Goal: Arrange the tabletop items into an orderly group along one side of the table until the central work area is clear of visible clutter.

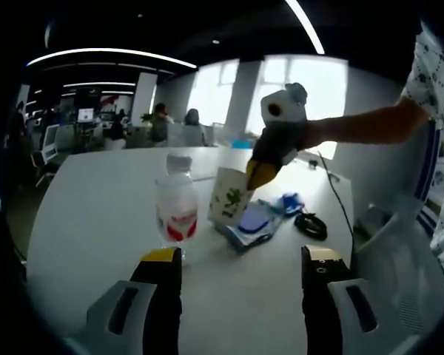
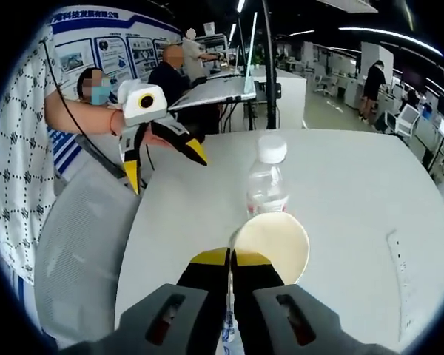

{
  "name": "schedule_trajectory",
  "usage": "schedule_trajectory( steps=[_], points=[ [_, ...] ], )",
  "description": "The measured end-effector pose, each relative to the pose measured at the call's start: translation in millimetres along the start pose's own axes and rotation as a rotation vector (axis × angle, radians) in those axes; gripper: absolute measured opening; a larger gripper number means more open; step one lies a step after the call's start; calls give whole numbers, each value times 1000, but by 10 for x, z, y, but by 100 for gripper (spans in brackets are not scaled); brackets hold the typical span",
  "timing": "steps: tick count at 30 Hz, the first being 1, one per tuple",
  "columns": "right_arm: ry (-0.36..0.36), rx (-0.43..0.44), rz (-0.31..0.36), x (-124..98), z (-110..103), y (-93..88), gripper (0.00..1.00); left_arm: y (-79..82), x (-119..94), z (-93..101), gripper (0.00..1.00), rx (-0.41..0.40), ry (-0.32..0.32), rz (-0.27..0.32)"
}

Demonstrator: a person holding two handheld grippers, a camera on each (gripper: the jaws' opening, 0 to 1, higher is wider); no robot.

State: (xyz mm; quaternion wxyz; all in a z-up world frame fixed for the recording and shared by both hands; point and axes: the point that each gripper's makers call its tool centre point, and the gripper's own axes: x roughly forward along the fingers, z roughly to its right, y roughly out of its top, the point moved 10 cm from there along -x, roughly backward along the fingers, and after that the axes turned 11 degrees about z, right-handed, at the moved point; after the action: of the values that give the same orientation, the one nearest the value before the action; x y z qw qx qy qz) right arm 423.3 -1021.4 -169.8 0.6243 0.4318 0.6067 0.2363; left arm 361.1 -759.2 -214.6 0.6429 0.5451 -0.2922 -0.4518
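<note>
Centrally in the left gripper view, the right tongs [image 1: 257, 174] pinch the rim of a paper cup [image 1: 230, 196] printed with green leaves (writing unreadable). Left tongs [image 1: 241, 260] gape apart at bottom, before a red-labelled water bottle [image 1: 177, 208] on the white surface [image 1: 96, 214].

Open-plan office. Long ceiling light strips [image 1: 111, 53] run over rows of desks; a lit computer monitor [image 1: 86, 115] stands at a far workstation, with seated people [image 1: 160, 117] nearby. Large bright windows [image 1: 296, 89] along the back wall. White round table [image 1: 96, 207] in the foreground, a grey mesh office chair [image 2: 74, 244] just beside it. Printed information posters [image 2: 103, 48] cover the wall. More desks and a standing person [image 2: 372, 81] further down the floor.
</note>
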Motion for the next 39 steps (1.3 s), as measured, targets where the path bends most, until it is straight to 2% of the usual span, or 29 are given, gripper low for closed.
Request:
schedule_trajectory(
  steps=[15,25,34,39],
  points=[
    [23,-113,-106,128,59,34,0,-13,2,-14,62,-7,9,7],
    [57,-226,-208,244,86,42,0,-39,7,-1,61,-14,14,9],
    [114,-397,-356,400,124,14,0,-69,-13,-2,60,-22,16,11],
    [135,-425,-377,484,136,11,0,-73,-16,-16,60,-25,19,12]
  ],
)
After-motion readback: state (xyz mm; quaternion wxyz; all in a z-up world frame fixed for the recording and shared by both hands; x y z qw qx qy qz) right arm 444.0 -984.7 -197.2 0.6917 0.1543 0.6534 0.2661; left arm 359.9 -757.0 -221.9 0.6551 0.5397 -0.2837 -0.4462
